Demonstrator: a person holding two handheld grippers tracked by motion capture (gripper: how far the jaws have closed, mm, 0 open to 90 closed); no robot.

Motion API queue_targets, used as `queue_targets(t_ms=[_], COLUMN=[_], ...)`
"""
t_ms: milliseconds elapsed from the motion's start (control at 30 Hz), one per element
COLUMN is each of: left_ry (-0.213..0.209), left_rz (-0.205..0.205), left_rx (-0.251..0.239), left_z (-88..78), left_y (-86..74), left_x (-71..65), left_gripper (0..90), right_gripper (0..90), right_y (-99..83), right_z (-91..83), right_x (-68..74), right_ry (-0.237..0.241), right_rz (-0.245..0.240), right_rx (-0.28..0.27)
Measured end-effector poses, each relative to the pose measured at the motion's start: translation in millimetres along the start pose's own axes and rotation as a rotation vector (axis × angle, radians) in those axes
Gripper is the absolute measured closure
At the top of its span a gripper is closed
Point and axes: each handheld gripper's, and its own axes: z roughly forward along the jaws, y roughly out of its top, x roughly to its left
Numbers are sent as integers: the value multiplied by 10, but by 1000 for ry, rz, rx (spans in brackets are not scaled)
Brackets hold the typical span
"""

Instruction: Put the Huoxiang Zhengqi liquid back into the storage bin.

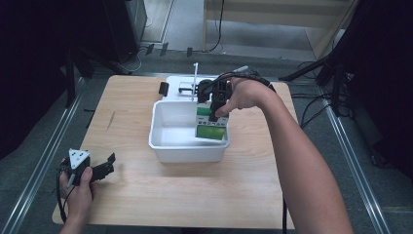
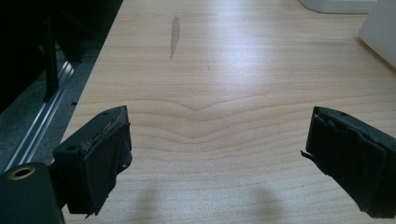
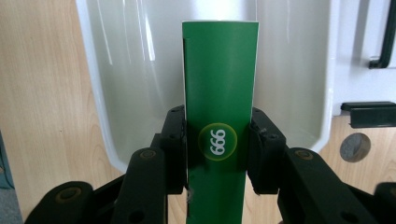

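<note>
The right claw (image 3: pixel 218 154) grips a green box (image 3: pixel 219 84) over the white bin (image 1: pixel 160 146) mid-table, seemingly placing it; next, lower and release. The left claw (image 2: pixel 219 158) rests wide at the table's (image 1: pixel 195 195) near-left corner.

Right gripper (image 1: pixel 214 113) is clamped on a green and white cardboard box (image 1: pixel 211 124), holding it inside the white rectangular plastic tub (image 1: pixel 187 152) at its right end. Left gripper (image 1: pixel 108 164) rests low near the light wooden desk's (image 1: pixel 195 195) front-left corner, jaws parted, nothing between them.
</note>
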Motion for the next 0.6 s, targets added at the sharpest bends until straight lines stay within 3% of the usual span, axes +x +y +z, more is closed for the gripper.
queue_targets(t_ms=[600], left_ry=[-1], left_rz=[-3], left_rx=[-3], left_z=[1], left_y=[-1], left_x=[-2], left_gripper=[70], right_gripper=[647], right_y=[23], right_z=[421], right_x=[-43], right_ry=[26], right_rz=[-20], right_rx=[28])
